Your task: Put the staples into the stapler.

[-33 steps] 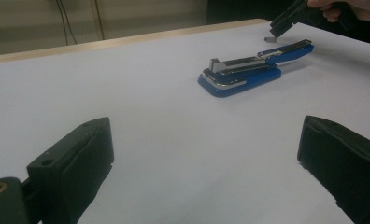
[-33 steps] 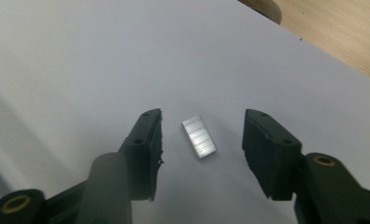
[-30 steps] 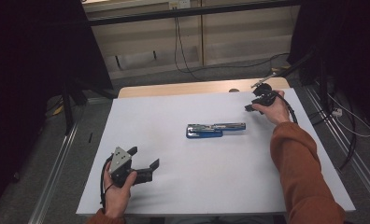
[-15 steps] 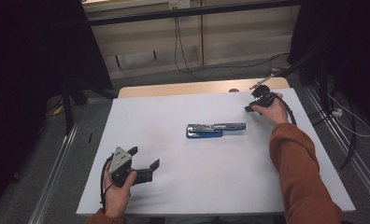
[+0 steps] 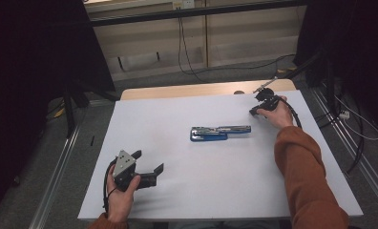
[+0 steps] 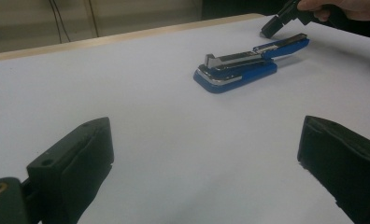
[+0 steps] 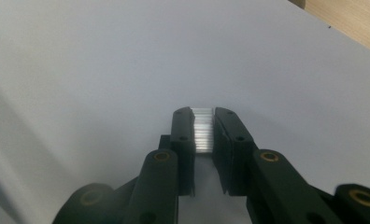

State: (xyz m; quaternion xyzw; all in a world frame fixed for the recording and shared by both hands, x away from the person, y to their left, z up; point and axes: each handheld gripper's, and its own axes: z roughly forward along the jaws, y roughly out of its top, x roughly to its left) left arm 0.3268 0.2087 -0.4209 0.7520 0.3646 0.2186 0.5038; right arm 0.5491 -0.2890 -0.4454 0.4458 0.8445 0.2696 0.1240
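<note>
staples [image 7: 203, 130] sit clamped in the right gripper [image 7: 203, 122], a silvery strip pinched between its jaws, at the far right of the table [image 5: 187, 200]. nothing has shifted in the last second, so i'd judge loading hasn't started. the blue stapler [image 5: 219, 133] lies open mid-table, tray bared, apart from both tools. the left gripper [image 5: 146, 166] rests near left, jaws wide and empty. white top, wood strip at the far edge [image 5: 177, 90], cables [image 5: 187, 52] on a dim floor beyond.
</note>
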